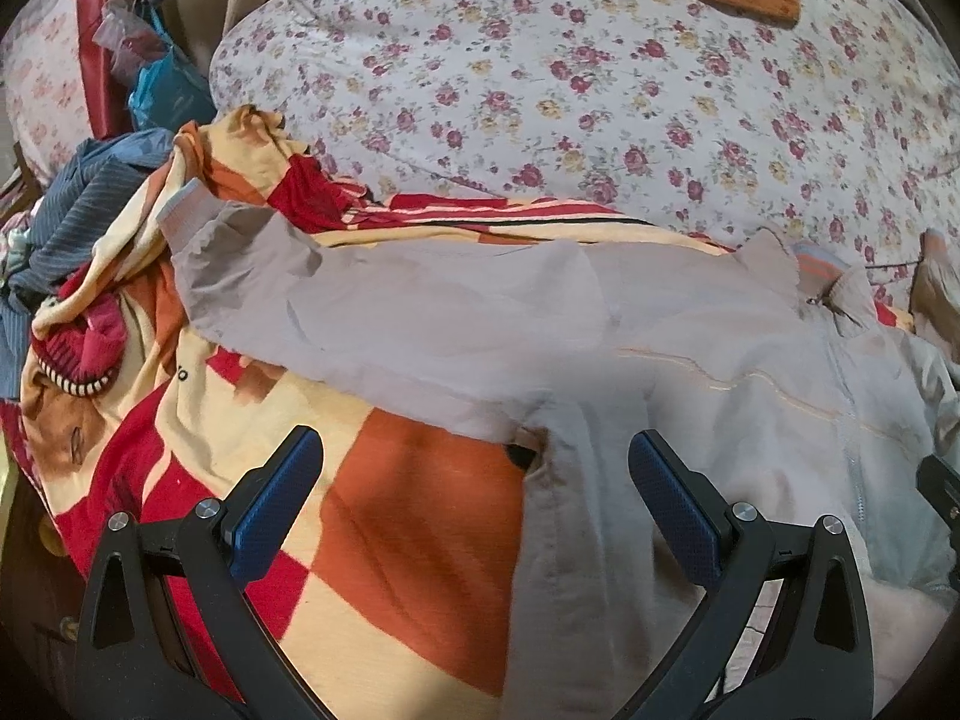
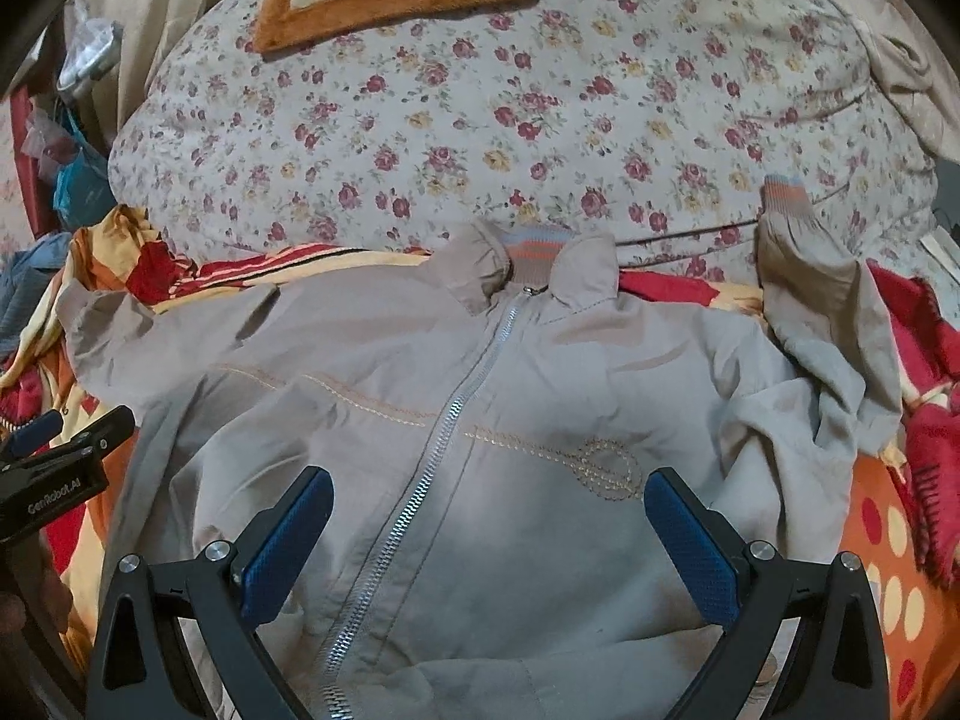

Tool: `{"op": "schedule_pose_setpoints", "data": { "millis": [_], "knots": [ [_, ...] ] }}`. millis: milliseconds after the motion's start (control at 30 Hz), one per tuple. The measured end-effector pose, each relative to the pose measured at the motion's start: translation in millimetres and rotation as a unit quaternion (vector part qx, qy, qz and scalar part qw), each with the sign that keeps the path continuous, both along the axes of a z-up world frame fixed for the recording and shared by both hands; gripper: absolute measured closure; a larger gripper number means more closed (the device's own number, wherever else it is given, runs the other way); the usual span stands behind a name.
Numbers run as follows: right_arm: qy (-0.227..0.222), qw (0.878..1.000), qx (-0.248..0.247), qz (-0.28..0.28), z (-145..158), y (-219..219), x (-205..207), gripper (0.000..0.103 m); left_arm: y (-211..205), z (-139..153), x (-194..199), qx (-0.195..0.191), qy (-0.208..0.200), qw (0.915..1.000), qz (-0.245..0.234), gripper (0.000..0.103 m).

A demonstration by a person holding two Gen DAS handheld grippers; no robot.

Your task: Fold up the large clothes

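Silver zipper (image 2: 420, 480) – only right wrist shows it.

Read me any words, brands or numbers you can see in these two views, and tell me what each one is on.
"GenRobot.AI": white print on the black body of the left gripper, seen in the right wrist view.
Dark print on the patterned blanket near the grey jacket: mostly hidden in a fold, unreadable.
No other text is legible.
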State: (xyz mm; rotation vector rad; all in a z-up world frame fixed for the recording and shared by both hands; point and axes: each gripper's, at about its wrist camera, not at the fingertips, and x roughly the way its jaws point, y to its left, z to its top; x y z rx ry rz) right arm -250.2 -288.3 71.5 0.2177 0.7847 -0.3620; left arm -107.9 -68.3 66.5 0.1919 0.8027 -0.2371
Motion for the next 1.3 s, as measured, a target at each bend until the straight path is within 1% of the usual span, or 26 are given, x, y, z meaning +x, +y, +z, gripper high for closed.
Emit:
{"op": "schedule_pose_setpoints", "data": {
  "millis": [167, 300, 500, 567, 600, 700, 800, 833, 967, 1033, 1100, 1133, 1167, 1200, 1233, 1267, 1300],
  "knots": [
    [-0.031, 0.999, -0.018, 0.01, 16.7, 6.6, -6.6, 0.0, 14.2, -0.4, 10.8, -0.009, 0.009, 0.9996, 0.024, 0.001],
    [-0.025, 0.999, -0.017, 0.02, 16.2, 10.3, -4.7, 0.0, 27.8, -2.0, 26.1, -0.019, 0.024, 0.9983, 0.05, 0.001],
    [-0.013, 1.0, 0.0, 0.026, 8.5, 5.1, -3.2, 0.0, 67.3, 2.5, 69.4, 0.003, 0.026, 0.9939, 0.107, 0.001],
    [-0.012, 0.999, 0.014, 0.026, 6.2, 1.9, -2.4, 0.0, 82.3, 1.6, 89.0, 0.014, 0.023, 0.9906, 0.134, 0.001],
    [-0.011, 0.999, 0.022, 0.026, 4.8, 0.4, -1.8, 0.0, 91.8, 0.1, 105.0, 0.02, 0.023, 0.9878, 0.153, 0.001],
    [-0.005, 0.999, 0.038, 0.029, 0.8, -0.6, 0.2, 0.0, 106.7, -4.0, 138.2, 0.03, 0.022, 0.9835, 0.177, 0.001],
    [0.004, 0.999, 0.032, 0.038, 0.1, 5.2, 1.3, 0.0, 119.7, -9.6, 175.3, 0.058, 0.006, 0.9773, 0.204, 0.001],
    [0.004, 0.999, 0.028, 0.041, 0.6, 6.9, 1.2, 0.0, 124.4, -10.6, 185.1, 0.061, -0.001, 0.9758, 0.21, 0.001],
    [0.012, 0.998, 0.012, 0.054, 0.0, 12.2, 3.5, 0.0, 138.3, -10.7, 214.1, 0.058, -0.023, 0.9702, 0.234, 0.001],
    [0.018, 0.998, 0.018, 0.056, -3.3, 11.1, 6.1, 0.0, 144.1, -12.7, 228.6, 0.059, -0.024, 0.9675, 0.245, 0.001],
    [0.025, 0.998, 0.029, 0.058, -7.2, 9.7, 8.9, 0.0, 146.7, -18.1, 239.5, 0.068, -0.018, 0.9648, 0.253, 0.001],
    [0.027, 0.997, 0.033, 0.058, -8.5, 9.3, 9.7, 0.0, 148.7, -22.3, 243.6, 0.072, -0.014, 0.9637, 0.257, 0.003],
    [0.029, 0.997, 0.033, 0.058, -9.8, 8.5, 10.2, 0.0, 149.6, -25.6, 247.5, 0.072, -0.012, 0.964, 0.256, 0.012],
    [0.03, 0.997, 0.032, 0.057, -10.6, 8.1, 10.4, 0.0, 150.0, -28.7, 250.7, 0.071, -0.007, 0.9653, 0.251, 0.026],
    [0.031, 0.997, 0.032, 0.056, -11.2, 7.9, 10.9, 0.0, 149.4, -32.7, 253.9, 0.068, 0.003, 0.967, 0.245, 0.034],
    [0.032, 0.997, 0.034, 0.055, -12.4, 6.9, 11.2, 0.0, 149.1, -35.9, 255.1, 0.068, 0.012, 0.9677, 0.242, 0.054],
    [0.033, 0.997, 0.038, 0.054, -13.8, 5.3, 11.6, 0.0, 149.1, -37.0, 254.8, 0.069, 0.015, 0.9678, 0.242, 0.08]
  ]
}}
